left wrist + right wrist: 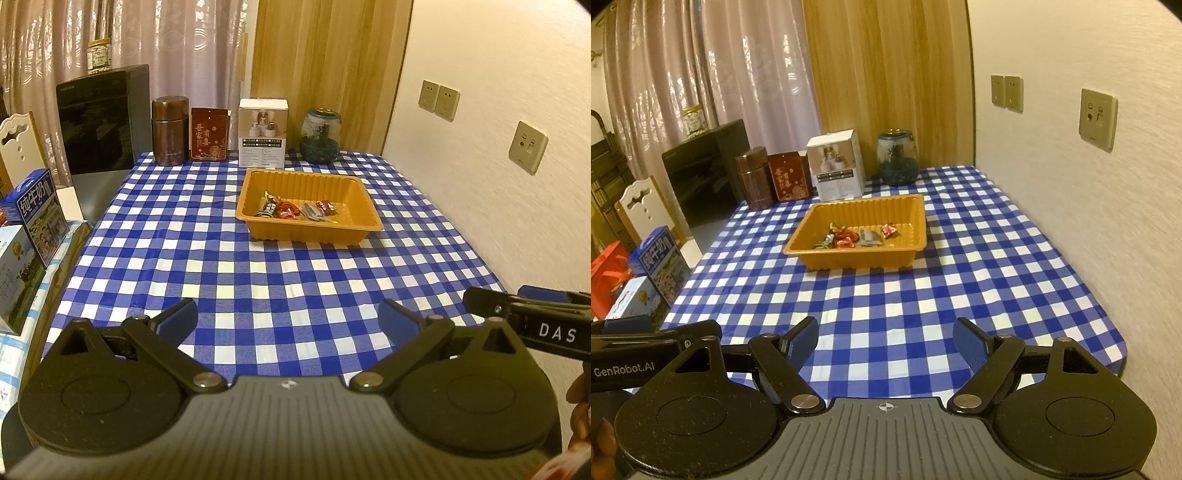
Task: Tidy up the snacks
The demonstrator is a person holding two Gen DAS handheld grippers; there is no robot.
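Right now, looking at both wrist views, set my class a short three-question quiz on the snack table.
1. True or false: the wrapped snacks lie inside the orange tray.
2. Which item stands directly behind the tray at the table's far edge? A) brown canister B) white box C) glass jar
3. Fill in: both the left gripper and the right gripper are ____ and hold nothing.

Key: 1 true; 2 B; 3 open.
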